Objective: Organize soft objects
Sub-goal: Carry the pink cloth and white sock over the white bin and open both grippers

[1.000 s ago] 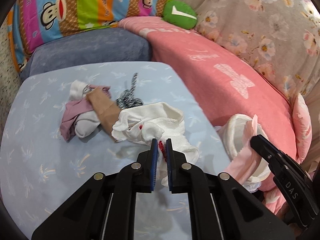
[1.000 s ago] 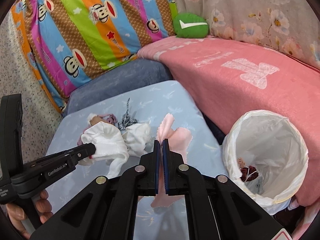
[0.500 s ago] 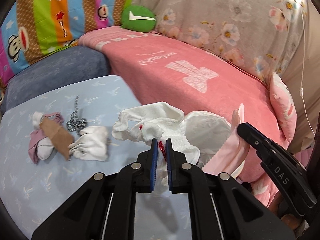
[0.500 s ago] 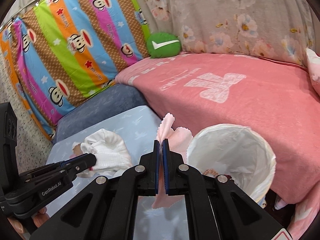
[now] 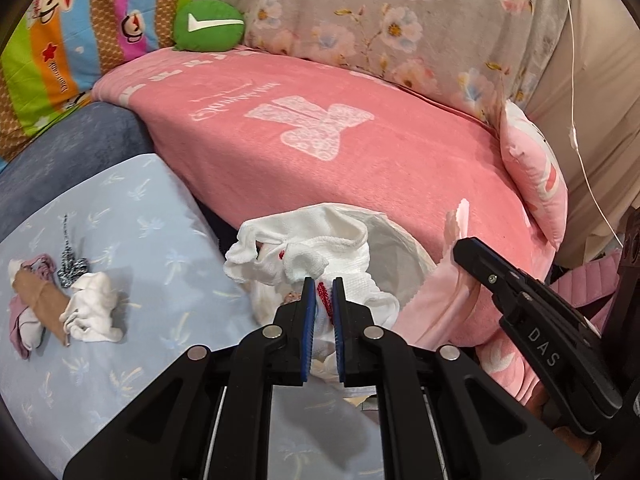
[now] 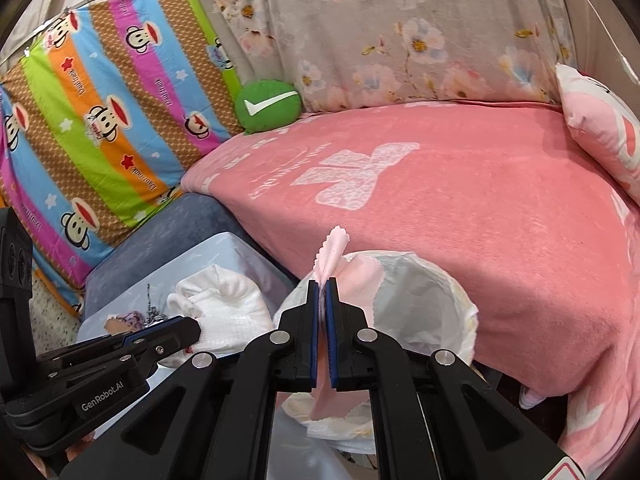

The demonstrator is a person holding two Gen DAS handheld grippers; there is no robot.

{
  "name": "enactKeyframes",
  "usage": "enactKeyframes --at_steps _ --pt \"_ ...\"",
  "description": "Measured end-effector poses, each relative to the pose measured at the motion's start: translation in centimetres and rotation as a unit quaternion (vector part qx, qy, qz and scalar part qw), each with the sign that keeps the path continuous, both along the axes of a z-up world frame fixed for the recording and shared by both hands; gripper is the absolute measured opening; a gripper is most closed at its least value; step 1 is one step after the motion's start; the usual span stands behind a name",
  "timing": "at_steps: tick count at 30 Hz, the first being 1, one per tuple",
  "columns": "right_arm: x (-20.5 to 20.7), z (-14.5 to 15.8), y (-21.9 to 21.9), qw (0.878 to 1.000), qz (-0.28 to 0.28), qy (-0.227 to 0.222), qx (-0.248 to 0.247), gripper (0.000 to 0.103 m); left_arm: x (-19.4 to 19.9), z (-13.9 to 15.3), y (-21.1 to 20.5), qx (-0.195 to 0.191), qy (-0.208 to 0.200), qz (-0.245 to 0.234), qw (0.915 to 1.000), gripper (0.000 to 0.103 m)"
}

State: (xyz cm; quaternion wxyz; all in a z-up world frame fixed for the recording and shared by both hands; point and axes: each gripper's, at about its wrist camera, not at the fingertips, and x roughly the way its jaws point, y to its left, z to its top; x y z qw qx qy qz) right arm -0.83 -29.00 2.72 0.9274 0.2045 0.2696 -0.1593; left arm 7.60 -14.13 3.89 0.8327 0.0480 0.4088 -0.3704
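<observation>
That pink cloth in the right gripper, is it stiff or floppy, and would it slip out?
Probably floppy: the pink cloth folds over and droops below the right gripper rather than holding shape. Likely very light, since a thin pinch carries it. It looks unlikely to slip, as the jaws are closed tight on a bunched fold.

Your left gripper (image 5: 321, 280) was closed, its blue-padded jaws nearly parallel with only a narrow gap between them, clamped on the white sock (image 5: 316, 254). Your right gripper (image 6: 322, 285) was likewise closed, jaws almost touching, pinching the pink cloth (image 6: 352, 276). You held both grippers side by side, fingers pointing forward, the left one just beside the right.
</observation>
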Motion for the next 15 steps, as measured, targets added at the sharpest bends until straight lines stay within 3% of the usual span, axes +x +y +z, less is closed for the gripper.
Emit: enactKeyframes --at_steps 6,7,8,10,13,15 --pt "-0.2 -0.7 -1.6 1.000 -0.010 0.004 0.004 0.006 -0.2 -0.3 -1.6 -0.003 0.004 -0.017 0.9998 0.012" --pt "-0.2 -0.8 -1.8 1.000 -0.011 0.005 0.004 0.006 -0.1 -0.4 -1.8 0.001 0.007 -0.018 0.9998 0.023" --pt "-0.1 -0.9 -1.9 1.000 -0.011 0.006 0.005 0.007 -0.1 -0.5 -1.9 0.004 0.012 -0.016 0.9998 0.042" --pt "0.0 -0.9 -2.0 1.000 -0.012 0.005 0.005 0.010 0.0 -0.5 -1.5 0.003 0.005 0.004 1.0000 0.062" --pt "0.3 -1.0 -1.9 1.000 -0.010 0.005 0.004 0.012 0.1 -0.5 -1.0 0.006 -0.005 0.016 0.9998 0.063" --pt "0.6 -1.2 -1.7 1.000 -0.008 0.004 0.007 0.020 0.4 -0.7 -0.5 0.011 -0.007 0.026 0.9996 0.063"
